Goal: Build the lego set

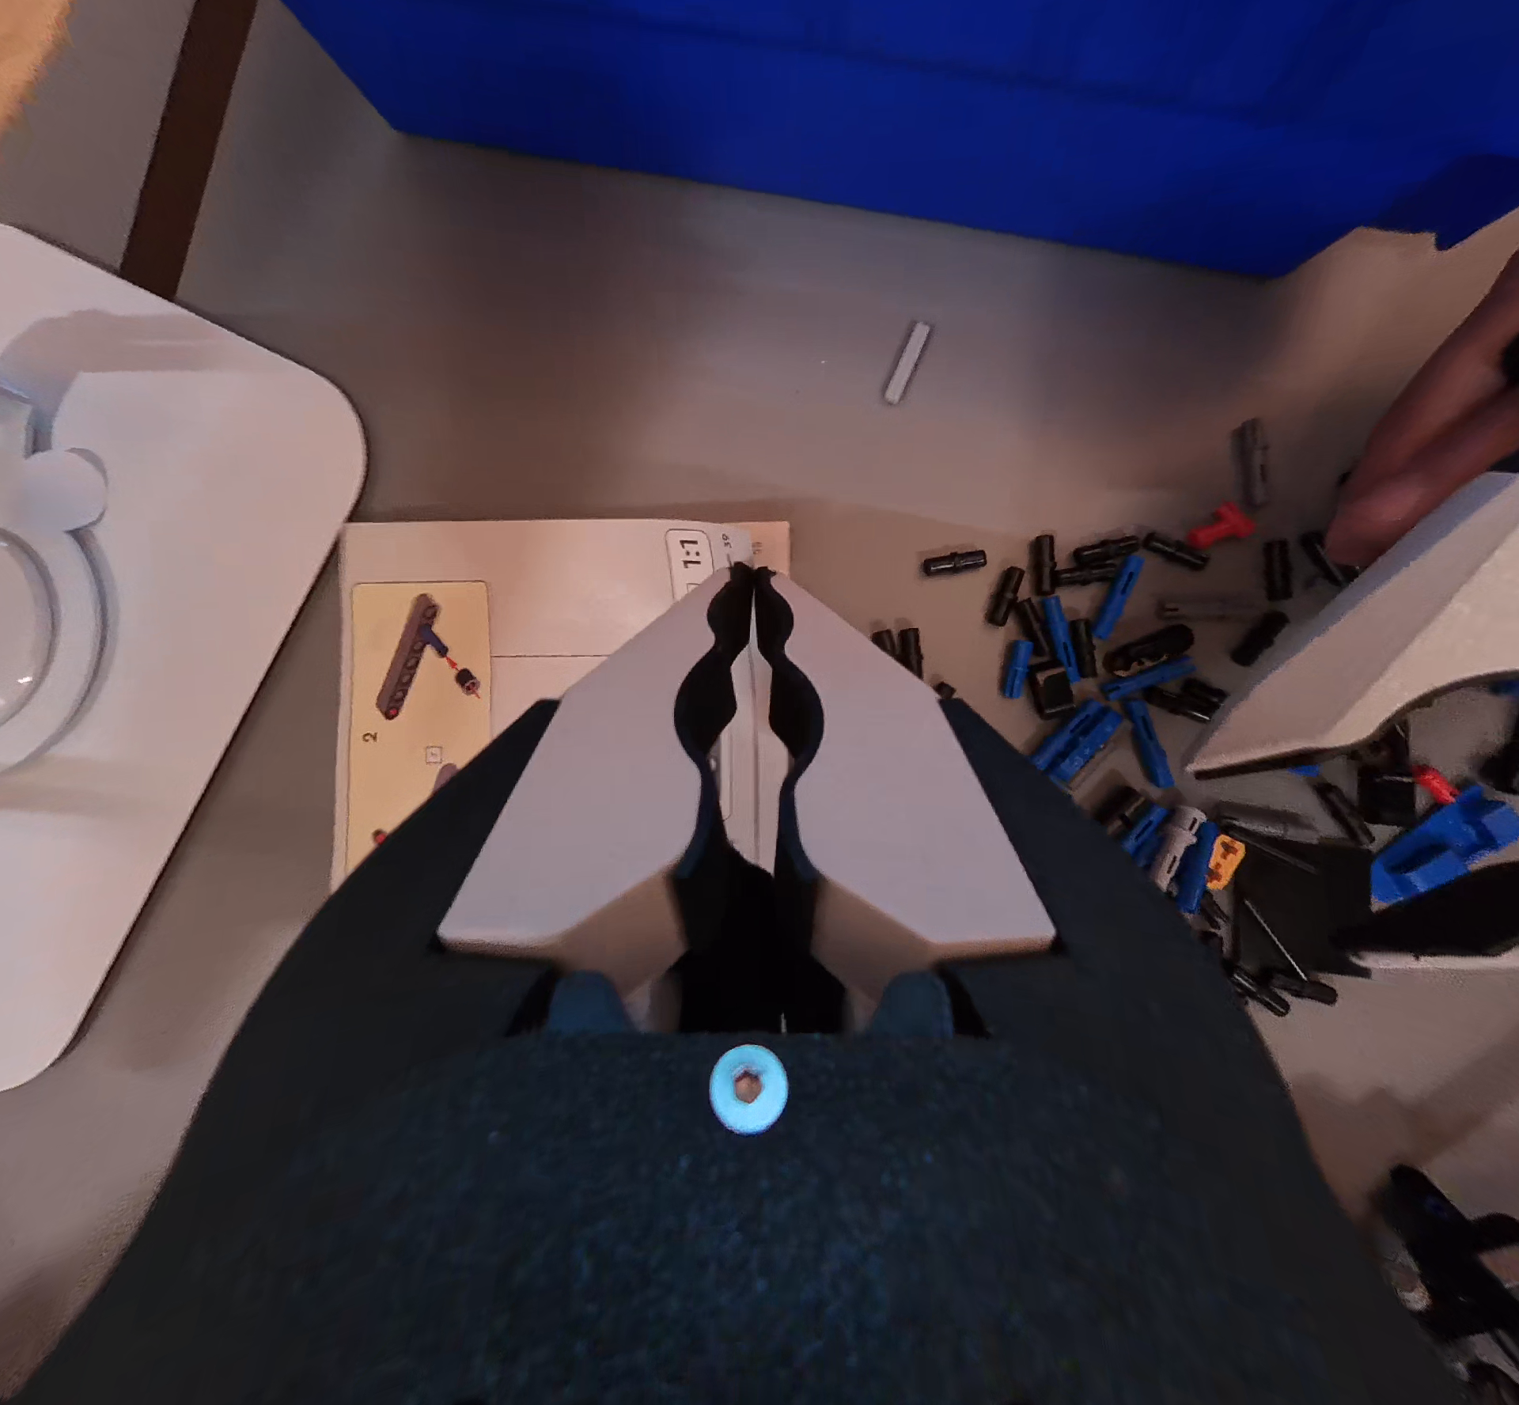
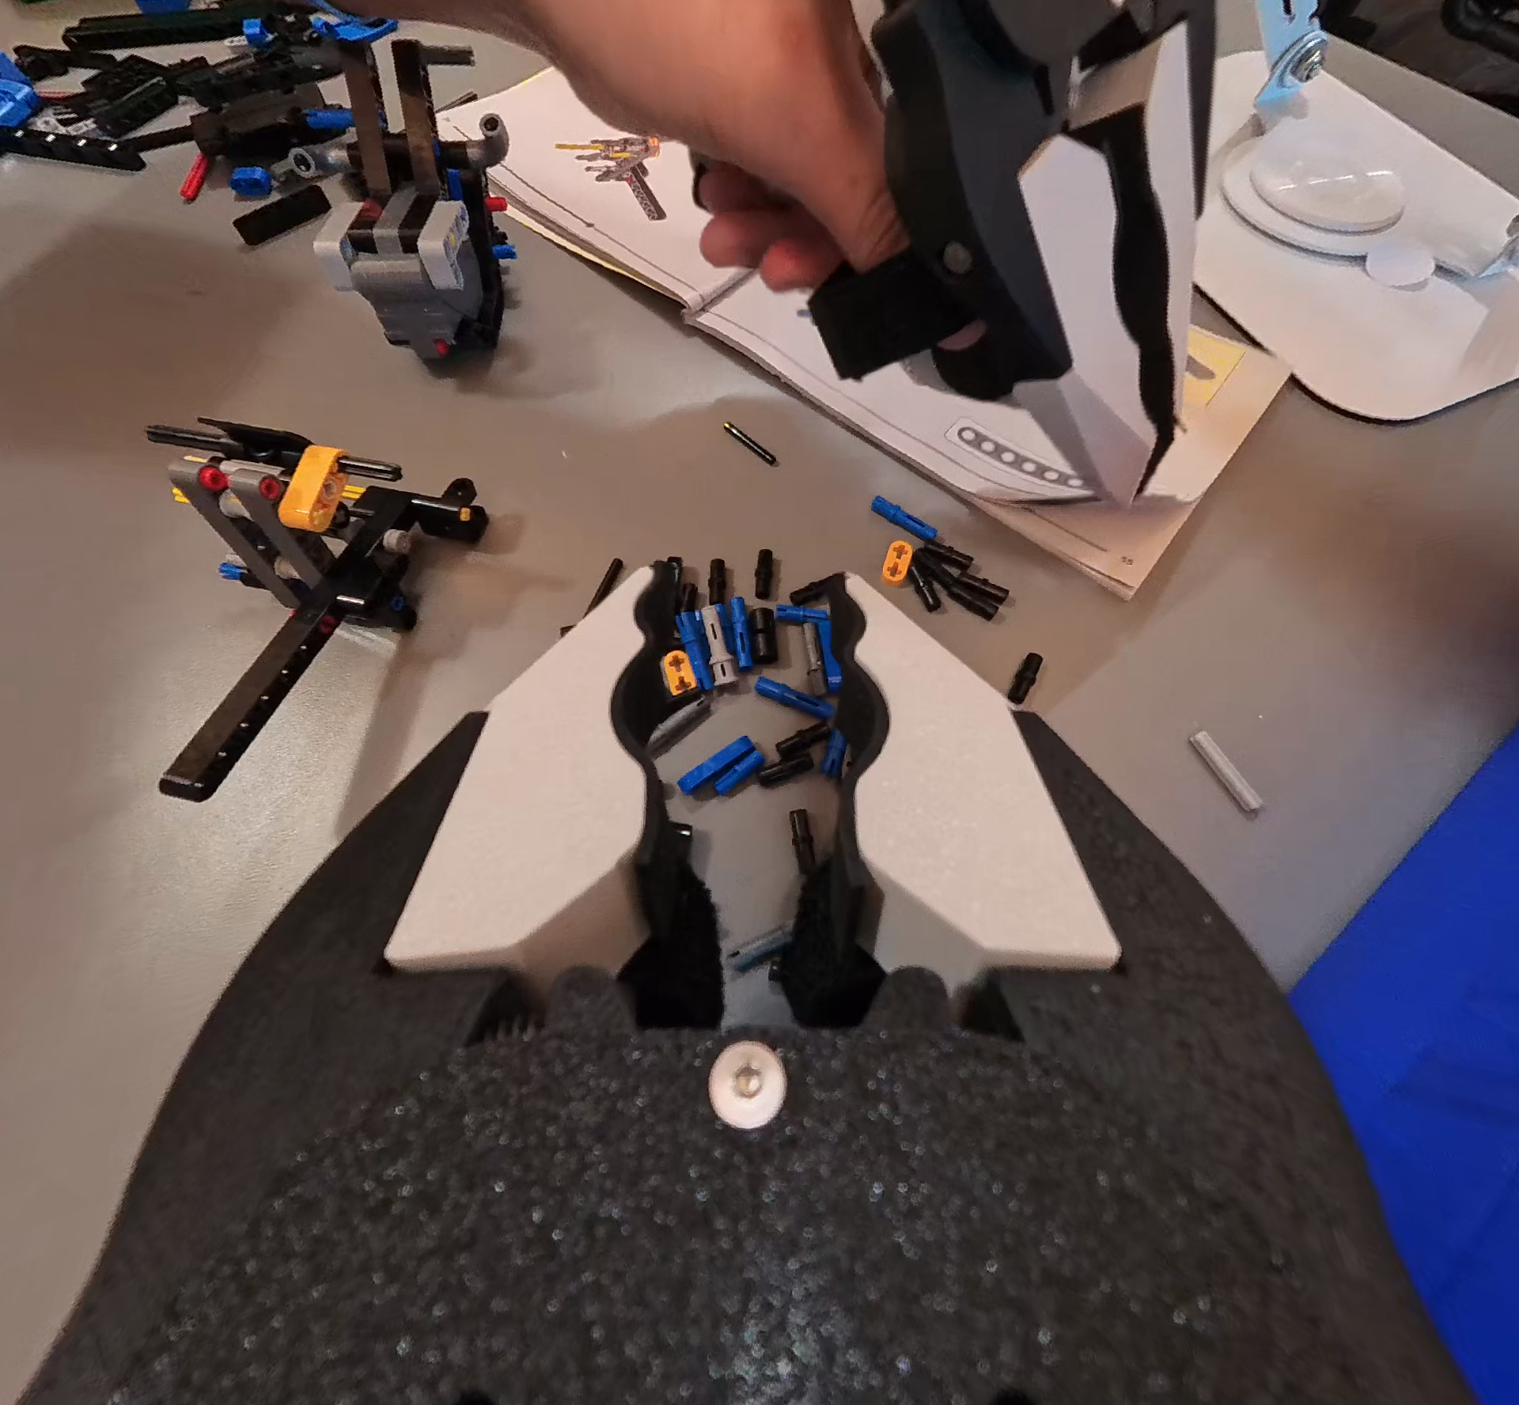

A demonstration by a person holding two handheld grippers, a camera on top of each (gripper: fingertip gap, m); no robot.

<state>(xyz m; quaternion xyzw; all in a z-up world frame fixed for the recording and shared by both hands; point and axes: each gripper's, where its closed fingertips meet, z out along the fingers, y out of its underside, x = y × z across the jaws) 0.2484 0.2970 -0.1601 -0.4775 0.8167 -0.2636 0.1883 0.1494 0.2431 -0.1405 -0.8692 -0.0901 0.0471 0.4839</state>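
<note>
My left gripper [image 1: 752, 570] is shut, with its tips down on the far edge of the open instruction booklet [image 1: 559, 601]. Nothing shows between its fingers. In the right wrist view a hand holds it [image 2: 1142, 490] on the booklet [image 2: 822, 371]. My right gripper [image 2: 752, 585] is open and empty, low over a pile of small black, blue and grey pins [image 2: 756, 675], which lie between its fingers. The pile also shows in the left wrist view [image 1: 1093, 659], beside a right finger [image 1: 1356, 626].
Two part-built models stand to the left: one with a yellow piece [image 2: 320, 527], one grey and black [image 2: 411, 248]. Loose parts lie behind them [image 2: 148, 91]. A grey axle [image 2: 1225, 770] lies near the blue bin [image 1: 904, 50]. A white lamp base [image 1: 164, 585] stands beside the booklet. The grey axle [image 2: 1225, 770] lies around 8 centimetres away from my left fingertips. My left wrist view [image 1: 903, 360] looks at it from another angle.
</note>
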